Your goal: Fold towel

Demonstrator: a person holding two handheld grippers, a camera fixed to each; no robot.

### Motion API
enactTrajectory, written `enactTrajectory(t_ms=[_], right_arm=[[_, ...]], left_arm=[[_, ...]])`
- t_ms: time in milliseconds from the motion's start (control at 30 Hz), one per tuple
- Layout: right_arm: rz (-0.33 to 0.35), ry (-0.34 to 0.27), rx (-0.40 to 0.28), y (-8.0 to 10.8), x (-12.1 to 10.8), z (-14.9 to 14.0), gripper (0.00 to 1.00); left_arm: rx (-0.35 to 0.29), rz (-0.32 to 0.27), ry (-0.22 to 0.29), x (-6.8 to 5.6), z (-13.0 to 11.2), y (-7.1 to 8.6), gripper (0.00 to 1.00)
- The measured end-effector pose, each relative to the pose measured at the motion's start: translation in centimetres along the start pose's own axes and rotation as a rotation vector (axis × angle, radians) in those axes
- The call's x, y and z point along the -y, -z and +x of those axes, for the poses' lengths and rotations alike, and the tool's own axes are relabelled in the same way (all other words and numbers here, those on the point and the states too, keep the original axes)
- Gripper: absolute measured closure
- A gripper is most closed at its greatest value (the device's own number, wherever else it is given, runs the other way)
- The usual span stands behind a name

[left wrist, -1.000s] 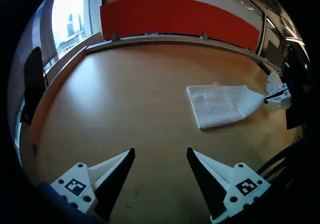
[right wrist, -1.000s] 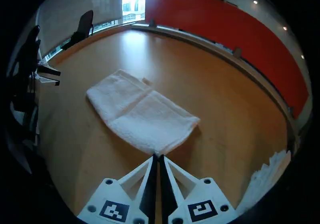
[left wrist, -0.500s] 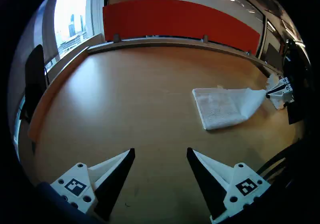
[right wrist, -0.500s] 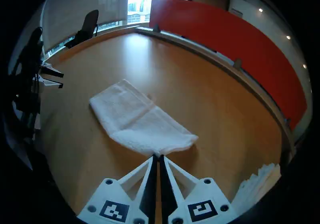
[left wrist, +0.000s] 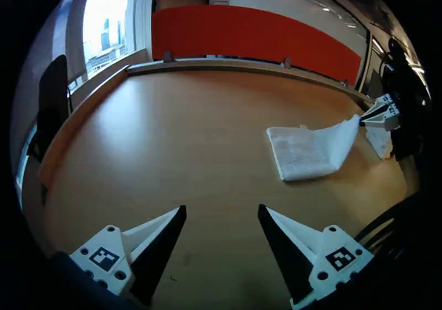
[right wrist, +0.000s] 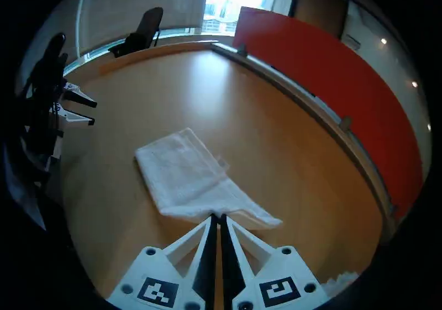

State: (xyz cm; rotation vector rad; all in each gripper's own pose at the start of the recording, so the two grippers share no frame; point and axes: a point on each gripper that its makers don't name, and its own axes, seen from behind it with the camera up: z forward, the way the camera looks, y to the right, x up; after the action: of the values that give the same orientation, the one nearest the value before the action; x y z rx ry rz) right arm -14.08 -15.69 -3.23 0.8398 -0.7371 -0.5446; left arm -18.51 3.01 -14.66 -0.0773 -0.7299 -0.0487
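A white towel [left wrist: 309, 150] lies folded on the wooden table [left wrist: 182, 138], its right end lifted off the surface. My right gripper [right wrist: 217, 219] is shut on that raised edge of the towel [right wrist: 188, 180]; in the left gripper view it appears at the far right [left wrist: 364, 121], holding the corner up. My left gripper [left wrist: 221, 210] stands open low over bare table, well to the left of the towel, with nothing between its fingers. From the right gripper view it is at the far left [right wrist: 87, 112], open.
A red partition [left wrist: 254, 33] runs along the table's far edge. A dark chair [left wrist: 50, 105] stands at the left by the window. More white cloth [left wrist: 381, 141] lies beyond the right gripper near the table's edge.
My right gripper has risen, lifting the towel's end higher and carrying it over the rest of the towel. The left gripper stays open and nearly still.
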Motion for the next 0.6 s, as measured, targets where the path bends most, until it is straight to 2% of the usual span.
enactTrajectory(t_ms=[267,400,600], right_arm=[[0.059,0.1,-0.001,-1.8,1.6,3.4,0.96],[0.098,0.125,-0.009,-3.2,3.0,5.0,0.96],[0.162,0.156,-0.011,-6.0,5.6,6.9,0.96]], left_arm=[[-0.004,0.005,0.05,0.3,-0.7,0.7,0.04],[-0.011,0.005,0.078,0.4,-1.0,1.2,0.04],[-0.013,0.019,0.094,0.8,-1.5,1.8,0.04]])
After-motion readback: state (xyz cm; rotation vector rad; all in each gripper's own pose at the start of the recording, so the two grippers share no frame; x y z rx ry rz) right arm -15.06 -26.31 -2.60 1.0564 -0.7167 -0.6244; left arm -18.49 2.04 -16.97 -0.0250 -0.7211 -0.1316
